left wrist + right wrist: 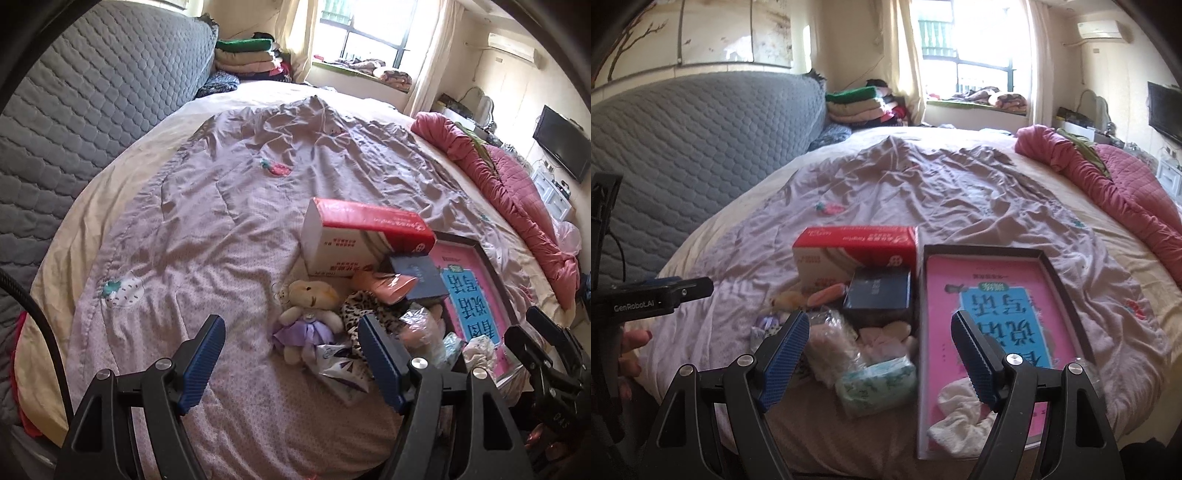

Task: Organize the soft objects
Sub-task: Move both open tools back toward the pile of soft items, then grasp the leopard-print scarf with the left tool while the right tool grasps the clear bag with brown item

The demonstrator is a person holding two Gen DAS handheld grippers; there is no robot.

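A small cream teddy bear in a purple dress (310, 299) lies on the lilac bedspread, just beyond my open left gripper (291, 328), which holds nothing. Beside the bear are a leopard-print cloth (360, 304) and plastic packets (341, 367). My right gripper (881, 325) also stands open and empty above a green-patterned tissue pack (877, 384), a clear bag of pale soft stuff (827, 341) and pink-white soft pieces (886, 338). A white sock (956, 413) lies in the dark-rimmed tray (982, 251) with a pink floor. The left gripper (665, 291) shows at that view's left edge.
A red-and-white tissue box (857, 251) and a dark blue box (877, 295) stand behind the pile. A grey quilted headboard (92, 110) runs along the left, a red quilt (517, 192) along the bed's right edge. Folded blankets (860, 103) sit at the far corner.
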